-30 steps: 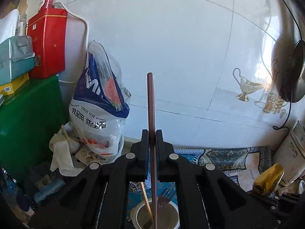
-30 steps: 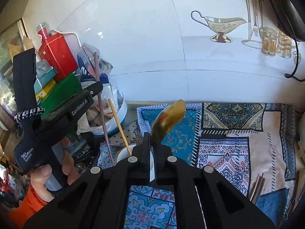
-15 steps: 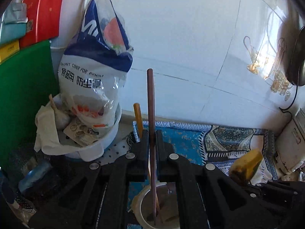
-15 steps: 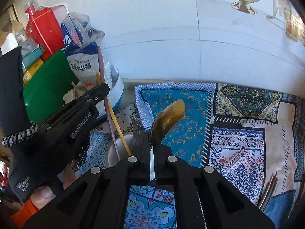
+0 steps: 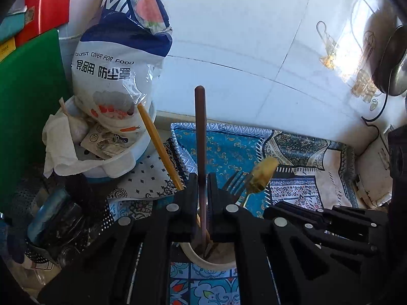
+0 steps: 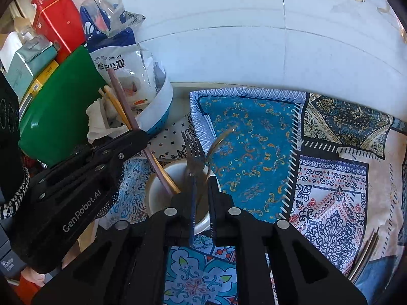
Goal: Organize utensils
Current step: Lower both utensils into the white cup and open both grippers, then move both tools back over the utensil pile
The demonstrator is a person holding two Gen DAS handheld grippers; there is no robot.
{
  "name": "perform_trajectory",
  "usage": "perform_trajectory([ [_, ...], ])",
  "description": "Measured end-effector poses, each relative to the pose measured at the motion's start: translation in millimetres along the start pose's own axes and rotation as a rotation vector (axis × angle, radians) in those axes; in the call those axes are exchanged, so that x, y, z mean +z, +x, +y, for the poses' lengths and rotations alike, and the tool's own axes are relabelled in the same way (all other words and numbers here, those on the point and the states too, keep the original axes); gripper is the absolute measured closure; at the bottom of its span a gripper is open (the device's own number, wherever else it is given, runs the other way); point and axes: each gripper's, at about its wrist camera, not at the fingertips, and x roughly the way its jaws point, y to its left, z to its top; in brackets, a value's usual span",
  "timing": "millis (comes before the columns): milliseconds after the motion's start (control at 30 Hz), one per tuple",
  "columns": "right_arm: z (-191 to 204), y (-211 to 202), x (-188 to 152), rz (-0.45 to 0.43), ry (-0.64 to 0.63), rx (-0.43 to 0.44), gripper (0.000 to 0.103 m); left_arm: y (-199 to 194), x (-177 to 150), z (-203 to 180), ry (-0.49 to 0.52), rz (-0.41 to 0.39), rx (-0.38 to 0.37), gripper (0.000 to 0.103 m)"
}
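1. Right gripper [image 6: 201,203]: jaws parted, having just been opening. The golden spoon [image 6: 218,139] stands between them, free of both pads, its stem down in the cup [image 6: 155,193] and its bowl leaning away over the cloth.
2. Left gripper [image 5: 202,193]: jaws pressed together on a brown chopstick [image 5: 200,132], held upright with its lower end inside the cup.
3. Cup: white, on the patterned cloth [image 6: 254,132] just under both grippers. It also holds a fork [image 6: 192,150], tines up, and a yellow chopstick [image 5: 155,139] leaning left.
4. More utensils [image 6: 366,254]: on the cloth at far right, well apart from the cup.
5. White bowl [image 5: 119,162]: behind left of the cup, holding a printed bag [image 5: 114,58] and a crumpled tissue.
6. Green board [image 6: 58,106] and red tin [image 6: 58,23]: far left, against the tiled wall [image 6: 229,45].
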Motion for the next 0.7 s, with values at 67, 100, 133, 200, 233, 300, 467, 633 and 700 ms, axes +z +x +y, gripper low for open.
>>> perform_trajectory([
  [67, -0.4, -6.9, -2.1, -0.011, -0.011, -0.010, 0.085, -8.6, 0.5, -3.2, 0.003, -0.008, 0.008, 0.098],
  [100, -1.9, -11.1, -3.1, -0.017, -0.015, -0.012, 0.083, -13.2, 1.1, -4.6, 0.005, -0.013, 0.010, 0.098],
  [133, -2.9, -16.0, -4.7, -0.023, -0.018, -0.015, 0.082, -17.6, 1.7, -6.5, 0.008, -0.017, 0.009, 0.098],
  [200, -6.1, -25.9, -7.6, -0.035, -0.025, -0.021, 0.081, -26.8, 2.3, -11.9, 0.015, -0.024, 0.007, 0.098],
  [233, -7.5, -30.9, -9.5, -0.042, -0.027, -0.025, 0.081, -31.0, 2.8, -15.2, 0.020, -0.028, 0.006, 0.098],
  [300, -11.7, -42.8, -12.4, -0.061, -0.034, -0.034, 0.080, -41.2, 3.8, -22.7, 0.032, -0.039, 0.007, 0.098],
  [467, -27.3, -74.4, -21.1, -0.117, -0.044, -0.062, 0.080, -60.6, 4.2, -47.2, 0.066, -0.047, 0.005, 0.091],
  [633, -53.0, -105.9, -35.4, -0.163, -0.027, -0.093, 0.079, -64.9, -0.7, -78.5, 0.099, -0.032, -0.015, 0.088],
  [700, -65.6, -117.8, -41.6, -0.176, -0.015, -0.112, 0.077, -64.6, -5.1, -92.7, 0.112, -0.024, -0.032, 0.083],
])
